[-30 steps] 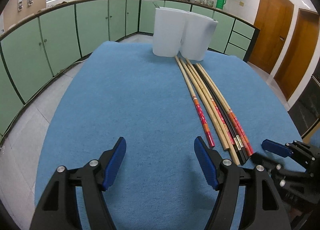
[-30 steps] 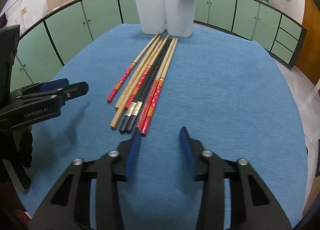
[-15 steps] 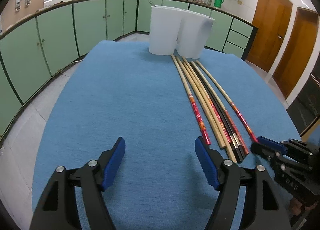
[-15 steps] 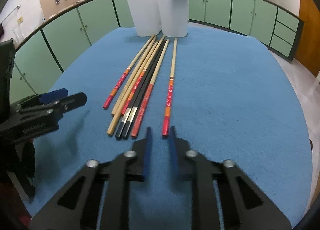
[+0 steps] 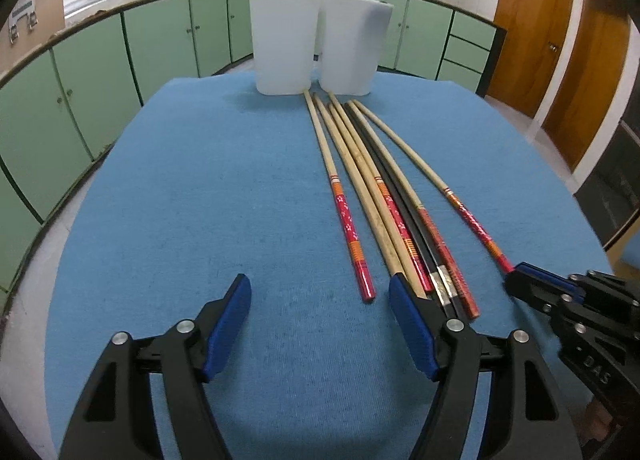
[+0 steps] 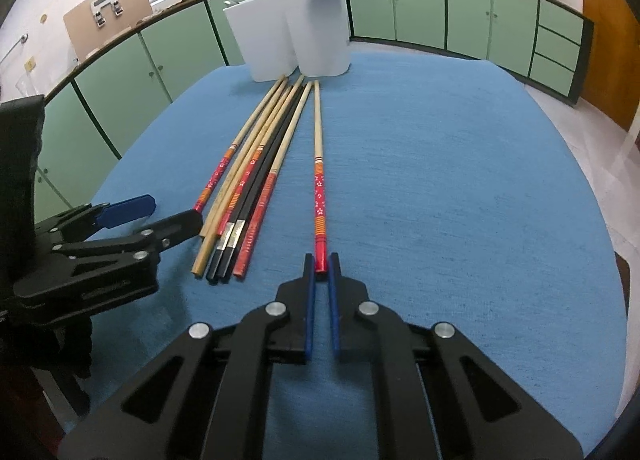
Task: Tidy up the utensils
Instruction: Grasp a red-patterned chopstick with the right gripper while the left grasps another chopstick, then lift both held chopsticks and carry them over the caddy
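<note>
Several chopsticks (image 5: pixel 384 196) lie side by side on the blue tablecloth (image 5: pixel 200 200), tips toward two white plastic cups (image 5: pixel 284 44). My right gripper (image 6: pixel 320 266) is shut on the red end of one red-and-wood chopstick (image 6: pixel 319 188), which lies apart to the right of the bundle (image 6: pixel 256 176). That chopstick also shows in the left wrist view (image 5: pixel 460 204), with the right gripper (image 5: pixel 520 280) at its near end. My left gripper (image 5: pixel 320 296) is open and empty, just in front of the bundle's near ends.
The two white cups (image 6: pixel 296 28) stand together at the table's far side. Green kitchen cabinets (image 5: pixel 100 72) ring the room, with wooden doors (image 5: pixel 560 40) at the right. The left gripper shows in the right wrist view (image 6: pixel 120 236) at the left.
My right gripper closed on one red-ended chopstick and drew it to the right, away from the bundle. My left gripper stayed open and moved a little forward.
</note>
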`<action>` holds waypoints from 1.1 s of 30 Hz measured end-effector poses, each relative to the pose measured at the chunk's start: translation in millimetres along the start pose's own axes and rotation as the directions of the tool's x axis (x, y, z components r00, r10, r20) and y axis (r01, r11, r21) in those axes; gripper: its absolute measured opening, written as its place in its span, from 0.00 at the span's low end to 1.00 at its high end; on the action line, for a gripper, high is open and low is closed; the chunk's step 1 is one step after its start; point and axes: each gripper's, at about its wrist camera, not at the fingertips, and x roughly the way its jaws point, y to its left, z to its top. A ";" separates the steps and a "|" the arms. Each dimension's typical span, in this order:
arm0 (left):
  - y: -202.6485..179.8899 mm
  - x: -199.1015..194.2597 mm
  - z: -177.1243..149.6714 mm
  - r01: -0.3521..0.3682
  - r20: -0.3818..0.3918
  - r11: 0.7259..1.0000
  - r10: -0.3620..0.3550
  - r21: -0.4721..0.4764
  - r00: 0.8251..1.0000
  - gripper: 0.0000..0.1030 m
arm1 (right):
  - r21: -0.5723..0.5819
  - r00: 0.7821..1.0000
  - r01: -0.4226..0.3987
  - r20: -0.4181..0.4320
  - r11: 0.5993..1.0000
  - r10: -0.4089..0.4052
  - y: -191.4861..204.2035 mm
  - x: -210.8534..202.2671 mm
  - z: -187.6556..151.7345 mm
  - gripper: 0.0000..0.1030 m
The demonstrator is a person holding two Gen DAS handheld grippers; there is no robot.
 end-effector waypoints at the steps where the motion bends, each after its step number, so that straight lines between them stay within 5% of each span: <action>1: -1.5 1.2 0.3 -0.010 -0.001 1.000 0.010 0.005 1.000 0.67 | 0.000 1.000 -0.001 0.001 1.000 0.001 0.2 0.0 -0.3 0.05; 4: -3.3 0.5 -1.5 -0.028 0.004 0.999 0.028 0.016 1.000 0.56 | 0.005 1.000 -0.006 0.000 1.000 0.006 0.3 0.6 -1.4 0.05; 11: -6.6 -1.0 -1.6 0.005 0.019 1.000 -0.005 0.003 1.000 0.06 | -0.024 1.000 0.029 -0.005 0.999 -0.029 6.5 2.8 0.1 0.06; 17: -2.5 -0.5 0.0 0.028 0.028 0.999 -0.027 -0.023 0.999 0.06 | -0.076 0.996 0.093 0.002 0.993 -0.093 16.3 3.0 -1.0 0.05; 21: 4.1 -10.3 1.3 0.050 0.045 0.998 -0.048 -0.043 0.998 0.06 | 0.007 0.999 0.036 0.014 0.999 -0.036 3.9 -4.2 -0.3 0.05; 27: 11.4 -54.9 15.9 0.035 0.132 0.999 -0.035 0.004 0.991 0.06 | -0.035 0.993 0.039 0.111 0.999 -0.035 5.3 -39.7 15.3 0.05; 33: 18.8 -107.5 41.9 0.030 0.261 0.999 -0.037 0.030 0.965 0.06 | -0.070 0.980 0.039 0.199 0.997 -0.025 7.9 -77.1 46.9 0.05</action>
